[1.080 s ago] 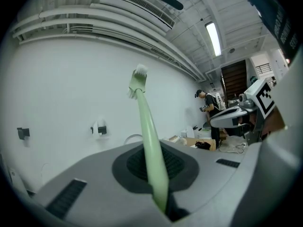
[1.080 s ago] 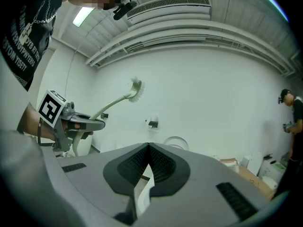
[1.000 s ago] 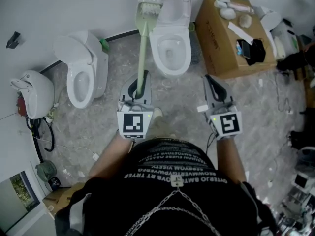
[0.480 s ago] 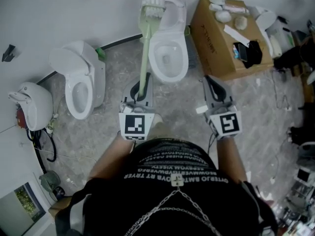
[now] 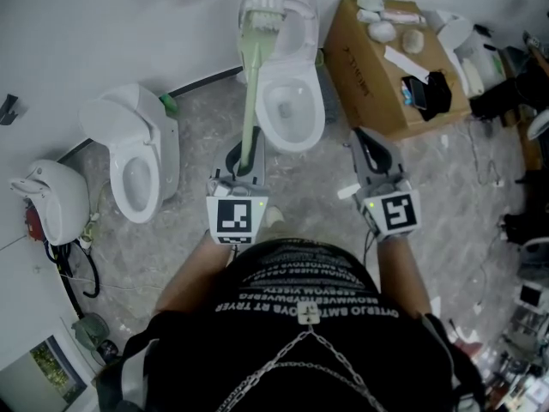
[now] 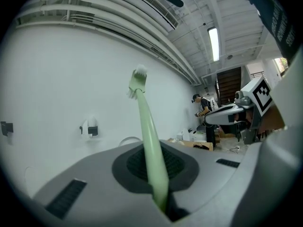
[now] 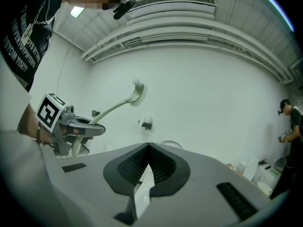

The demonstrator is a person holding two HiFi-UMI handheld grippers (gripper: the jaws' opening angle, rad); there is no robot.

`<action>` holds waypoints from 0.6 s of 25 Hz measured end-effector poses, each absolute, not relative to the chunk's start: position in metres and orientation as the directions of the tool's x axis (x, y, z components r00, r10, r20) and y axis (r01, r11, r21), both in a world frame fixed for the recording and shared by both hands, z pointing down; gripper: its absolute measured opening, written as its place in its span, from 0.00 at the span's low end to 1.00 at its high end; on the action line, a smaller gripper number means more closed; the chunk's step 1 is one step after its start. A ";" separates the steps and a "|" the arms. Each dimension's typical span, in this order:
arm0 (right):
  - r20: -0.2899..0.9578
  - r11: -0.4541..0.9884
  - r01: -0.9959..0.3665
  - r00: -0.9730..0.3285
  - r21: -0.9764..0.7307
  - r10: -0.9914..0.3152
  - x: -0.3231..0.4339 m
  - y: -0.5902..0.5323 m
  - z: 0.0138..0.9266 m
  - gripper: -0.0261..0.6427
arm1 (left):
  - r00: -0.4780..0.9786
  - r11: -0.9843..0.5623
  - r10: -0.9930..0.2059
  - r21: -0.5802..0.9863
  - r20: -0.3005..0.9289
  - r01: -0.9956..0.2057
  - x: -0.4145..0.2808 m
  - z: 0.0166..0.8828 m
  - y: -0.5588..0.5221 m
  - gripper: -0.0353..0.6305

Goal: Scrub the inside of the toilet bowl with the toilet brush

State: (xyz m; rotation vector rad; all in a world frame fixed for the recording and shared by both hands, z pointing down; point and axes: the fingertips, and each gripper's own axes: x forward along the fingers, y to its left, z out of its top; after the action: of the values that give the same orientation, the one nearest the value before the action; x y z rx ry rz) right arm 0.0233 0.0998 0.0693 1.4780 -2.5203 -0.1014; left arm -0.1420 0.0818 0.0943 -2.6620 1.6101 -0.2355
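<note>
While the person stands on the mottled grey floor (image 5: 193, 247) facing the toilet bowl (image 5: 317, 114), the left hand-held gripper (image 5: 243, 157) is pinching the lower end of the toilet brush (image 5: 250, 93). In the left gripper view the pale green handle (image 6: 150, 145) rises straight out of the seam where the jaws of that hand-held gripper (image 6: 161, 205) close on it. The handle slants up and away, and the white bristle head (image 5: 264, 9) is held in the air. From the head view it lies over the left edge of the bowl's raised lid, not down inside the bowl. The right gripper view shows the same brush (image 7: 116, 107) lifted against the white wall, bristles uppermost, with the left hand-held gripper (image 7: 75, 128) around its handle. To the right of the bowl and nearer the person, the right hand-held gripper (image 5: 371, 148) hangs with its jaws pressed together. In its own view, only a thin white sliver shows at the seam of this hand-held gripper (image 7: 142, 186), and what it is cannot be told. A second toilet (image 5: 137, 174) stands well to the left of the bowl. Just to the right of the bowl sits an open cardboard box (image 5: 377, 75) with small items on top. Another person (image 7: 289, 124) stands far off, on the bowl's right.
</note>
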 end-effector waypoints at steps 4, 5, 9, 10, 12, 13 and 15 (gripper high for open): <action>0.154 0.486 -0.858 -0.464 0.168 -0.872 0.021 0.095 0.070 0.03 | 0.456 -0.469 -0.881 -0.099 0.128 -0.878 -0.148 0.095 0.075 0.06; 0.152 0.484 -0.859 -0.463 0.167 -0.873 0.020 0.093 0.070 0.03 | 0.460 -0.474 -0.878 -0.110 0.132 -0.874 -0.148 0.096 0.074 0.06; 0.143 0.474 -0.867 -0.455 0.155 -0.879 0.023 0.091 0.069 0.03 | 0.463 -0.478 -0.875 -0.102 0.142 -0.872 -0.146 0.101 0.071 0.06; 0.143 0.472 -0.868 -0.454 0.153 -0.880 0.025 0.091 0.070 0.03 | 0.462 -0.477 -0.875 -0.097 0.143 -0.874 -0.145 0.102 0.072 0.06; 0.143 0.472 -0.868 -0.453 0.151 -0.880 0.030 0.090 0.071 0.03 | 0.460 -0.475 -0.876 -0.103 0.143 -0.874 -0.143 0.103 0.072 0.06; 0.141 0.473 -0.868 -0.455 0.150 -0.879 0.031 0.088 0.071 0.03 | 0.457 -0.472 -0.879 -0.100 0.137 -0.876 -0.142 0.102 0.071 0.06; 0.135 0.479 -0.865 -0.463 0.145 -0.876 0.031 0.083 0.070 0.03 | 0.453 -0.466 -0.881 -0.096 0.136 -0.879 -0.141 0.101 0.068 0.06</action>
State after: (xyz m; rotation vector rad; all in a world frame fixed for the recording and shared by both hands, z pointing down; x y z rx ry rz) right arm 0.0312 0.0828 0.0698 1.5098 -2.5334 -0.0832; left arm -0.1415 0.0683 0.1007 -2.6673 1.6166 -0.2602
